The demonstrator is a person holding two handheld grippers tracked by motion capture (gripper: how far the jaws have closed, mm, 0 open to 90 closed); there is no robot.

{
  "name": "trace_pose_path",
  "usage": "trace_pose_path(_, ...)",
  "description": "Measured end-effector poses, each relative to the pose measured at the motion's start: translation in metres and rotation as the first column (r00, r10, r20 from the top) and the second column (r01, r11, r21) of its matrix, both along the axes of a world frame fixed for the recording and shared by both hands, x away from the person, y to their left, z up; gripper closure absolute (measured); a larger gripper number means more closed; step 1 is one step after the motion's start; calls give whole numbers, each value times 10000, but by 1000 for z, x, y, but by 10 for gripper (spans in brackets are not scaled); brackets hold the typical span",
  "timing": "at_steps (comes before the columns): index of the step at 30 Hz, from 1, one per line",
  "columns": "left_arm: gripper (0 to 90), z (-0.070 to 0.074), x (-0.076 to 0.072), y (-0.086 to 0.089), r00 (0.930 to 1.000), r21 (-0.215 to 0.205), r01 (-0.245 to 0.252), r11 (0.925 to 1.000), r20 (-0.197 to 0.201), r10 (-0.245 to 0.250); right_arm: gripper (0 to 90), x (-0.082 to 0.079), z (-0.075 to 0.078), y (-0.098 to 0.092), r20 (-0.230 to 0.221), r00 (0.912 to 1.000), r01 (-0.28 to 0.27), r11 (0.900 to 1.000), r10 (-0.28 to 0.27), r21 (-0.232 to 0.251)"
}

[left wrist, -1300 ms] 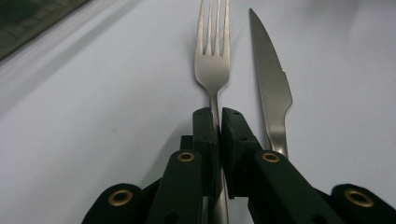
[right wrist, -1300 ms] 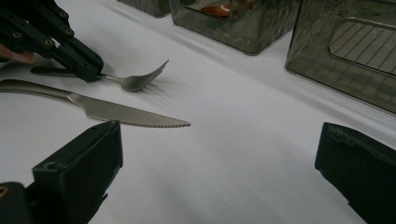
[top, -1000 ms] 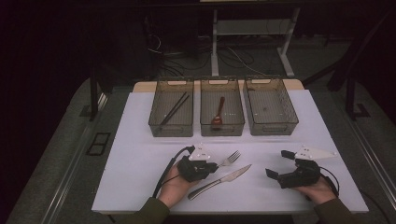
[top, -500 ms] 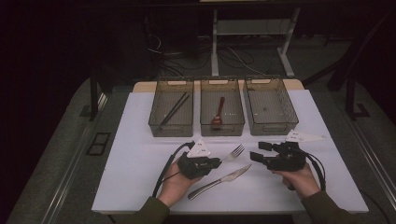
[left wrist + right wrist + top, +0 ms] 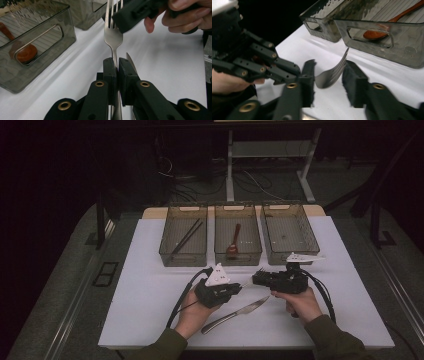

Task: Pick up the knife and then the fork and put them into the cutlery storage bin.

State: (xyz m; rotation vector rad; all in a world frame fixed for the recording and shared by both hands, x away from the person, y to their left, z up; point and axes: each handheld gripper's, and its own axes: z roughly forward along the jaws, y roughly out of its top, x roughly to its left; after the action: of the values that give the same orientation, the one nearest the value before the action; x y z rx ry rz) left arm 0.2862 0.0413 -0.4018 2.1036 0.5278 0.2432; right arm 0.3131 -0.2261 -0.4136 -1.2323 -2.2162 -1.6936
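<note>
My left gripper (image 5: 238,289) (image 5: 117,63) is shut on the handle of a steel fork (image 5: 113,37), holding it just above the white table (image 5: 150,285) with the tines pointing away. My right gripper (image 5: 256,279) (image 5: 329,80) has come in from the right. Its jaws have just been closing and now stand on either side of the fork's tines (image 5: 332,72), with small gaps still showing at the pads. A steel knife (image 5: 235,312) lies on the table below both grippers; its tip (image 5: 131,62) shows beside the left jaws.
Three smoky plastic bins stand in a row at the back. The left bin (image 5: 167,254) holds dark chopsticks, the middle bin (image 5: 238,256) a wooden spoon (image 5: 377,33), and the right bin (image 5: 292,254) looks empty. Bare table lies to either side.
The right gripper has moved left from the table's right side to the fork's tines, and its jaws have narrowed around them. The left gripper has kept still with the fork.
</note>
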Motion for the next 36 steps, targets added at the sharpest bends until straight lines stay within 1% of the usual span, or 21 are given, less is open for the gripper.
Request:
trace_pose_path(3,842,0,0,0,10000,55,-2,10000,87,1,726,3,0,-1,-207,9997,91,9997,-87,205)
trace_pose_path(6,842,-1,0,0,9999,83,24,10000,129,-25,811,5,0,-3,-172,9997,199,9990,-193,388)
trace_pose_path(8,842,-1,0,-1,9999,83,14,10000,129,-15,825,5,0,-3,-191,9997,164,9983,-154,559)
trace_pose_path(11,841,-1,0,0,10000,-17,24,10000,76,-23,851,4,1,-3,-110,9997,219,9985,-214,511)
trace_pose_path(13,839,-1,0,-1,10000,-105,58,9999,34,-58,869,4,2,-3,-98,9996,254,9973,-248,694)
trace_pose_path(16,826,-3,1,1,9997,-299,211,9993,-125,-215,871,3,3,-3,99,9996,245,9981,-250,564)
trace_pose_path(17,809,-4,1,0,9996,-366,185,9992,-218,-193,871,2,4,-3,169,9994,287,9981,-296,551)
trace_pose_path(18,755,-5,2,1,9994,-274,245,9993,-238,-251,871,2,5,-4,240,9991,337,9982,-350,500)
trace_pose_path(19,727,-6,2,1,9990,-285,269,9992,-338,-279,871,2,6,-5,334,9987,373,9980,-390,501)
trace_pose_path(21,682,-8,2,4,9985,-385,270,9989,-472,-288,871,2,10,-9,442,9975,522,9972,-546,543)
trace_pose_path(23,643,-9,1,8,9973,-617,294,9977,-655,-334,871,2,14,-16,759,9946,687,9970,-714,367)
trace_pose_path(24,626,-10,0,10,9971,-735,254,9970,-693,-305,871,3,16,-19,825,9934,776,9966,-796,278)
trace_pose_path(26,580,-11,-1,16,9966,-775,299,9965,-747,-357,871,4,20,-26,1030,9897,982,9951,-991,138)
trace_pose_path(27,560,-11,-2,20,9968,-751,325,9966,-711,-379,870,5,23,-30,1078,9880,1094,9939,-1102,137)
trace_pose_path(28,540,-11,-3,23,9969,-869,280,9958,-714,-343,870,6,24,-35,1180,9859,1183,9929,-1187,108)
trace_pose_path(29,517,-11,-3,27,9966,-773,415,9961,-685,-468,870,6,26,-38,1210,9847,1252,9921,-1255,100)
trace_pose_path(31,477,-12,-4,35,9966,-796,409,9960,-682,-463,870,8,29,-45,1327,9811,1412,9900,-1406,46)
trace_pose_path(32,453,-13,-5,39,9965,-804,365,9961,-716,-423,870,8,31,-48,1367,9797,1478,9890,-1469,34)
trace_pose_path(34,430,-13,-6,48,9975,-823,253,9963,-642,-307,870,10,36,-55,1583,9743,1616,9868,-1600,24)
trace_pose_path(35,419,-13,-7,52,9980,-919,180,9956,-593,-235,870,10,38,-58,1592,9732,1678,9858,-1662,39)
trace_pose_path(36,406,-13,-7,57,9982,-899,149,9958,-569,-201,870,11,40,-61,1637,9710,1752,9845,-1745,99)
